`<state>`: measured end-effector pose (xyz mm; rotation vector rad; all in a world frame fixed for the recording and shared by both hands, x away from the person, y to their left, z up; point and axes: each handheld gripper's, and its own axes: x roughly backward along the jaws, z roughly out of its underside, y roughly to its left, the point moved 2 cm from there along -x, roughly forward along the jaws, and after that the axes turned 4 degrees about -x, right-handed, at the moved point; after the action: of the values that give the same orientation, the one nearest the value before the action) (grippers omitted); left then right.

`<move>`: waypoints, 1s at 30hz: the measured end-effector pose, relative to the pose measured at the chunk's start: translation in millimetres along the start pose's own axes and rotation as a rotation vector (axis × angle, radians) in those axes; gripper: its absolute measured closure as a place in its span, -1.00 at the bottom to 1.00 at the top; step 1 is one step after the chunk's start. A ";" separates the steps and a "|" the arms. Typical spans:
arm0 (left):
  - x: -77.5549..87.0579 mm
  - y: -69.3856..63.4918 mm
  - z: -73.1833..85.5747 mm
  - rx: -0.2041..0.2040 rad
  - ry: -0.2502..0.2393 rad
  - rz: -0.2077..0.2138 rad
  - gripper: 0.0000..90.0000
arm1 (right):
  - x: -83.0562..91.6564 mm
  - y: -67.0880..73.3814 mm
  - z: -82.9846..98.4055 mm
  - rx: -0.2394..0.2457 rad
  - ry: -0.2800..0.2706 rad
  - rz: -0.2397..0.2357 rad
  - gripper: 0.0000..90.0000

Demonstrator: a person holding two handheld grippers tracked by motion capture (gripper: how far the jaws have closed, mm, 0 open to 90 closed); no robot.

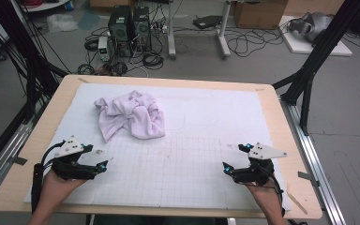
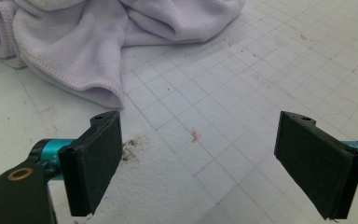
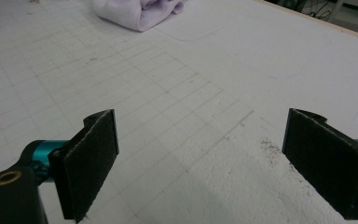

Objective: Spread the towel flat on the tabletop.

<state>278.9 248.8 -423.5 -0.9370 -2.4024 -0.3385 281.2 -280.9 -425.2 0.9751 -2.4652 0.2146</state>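
On the near edge of the table, I hold my left gripper [image 1: 98, 159] low over the white gridded mat [image 1: 187, 140], its black jaws spread wide apart with nothing between them. In the left gripper view the two dark, flat pads [image 2: 95, 163] stand far from each other, and bare mat with its faint pencil squares lies in the gap, along with a small dark smudge [image 2: 130, 149] just beside the left pad and a tiny reddish fleck [image 2: 195, 135] a little further out.

The crumpled pale lilac towel [image 1: 131, 115] lies in a loose heap on the far left part of the mat, well ahead of my left gripper and not touched by it. From the left gripper view, the towel [image 2: 98, 42] fills the upper left, one stitched hem folding down towards the mat close above the left pad, yet apart from it.

My right gripper [image 1: 234, 159] rests near the mat's near right corner, well apart from the towel. Its jaws are also released and wide, gripping nothing. In the right gripper view the mat stretches ahead between the pads [image 3: 91, 163], a scatter of dark specks [image 3: 272, 149] lies near the right one, and the towel [image 3: 140, 11] shows small at the top, far off.

The light wooden tabletop [image 1: 42, 131] frames the mat on all sides.
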 end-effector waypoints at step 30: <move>-1.3 0.2 -4.3 0.005 -0.006 0.005 -0.58 | -23.8 7.7 -23.8 0.019 0.018 -0.088 -0.78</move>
<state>281.5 246.4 -420.6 -0.9434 -2.4048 -0.3285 300.0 -253.5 -415.8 1.0822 -2.4021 0.2174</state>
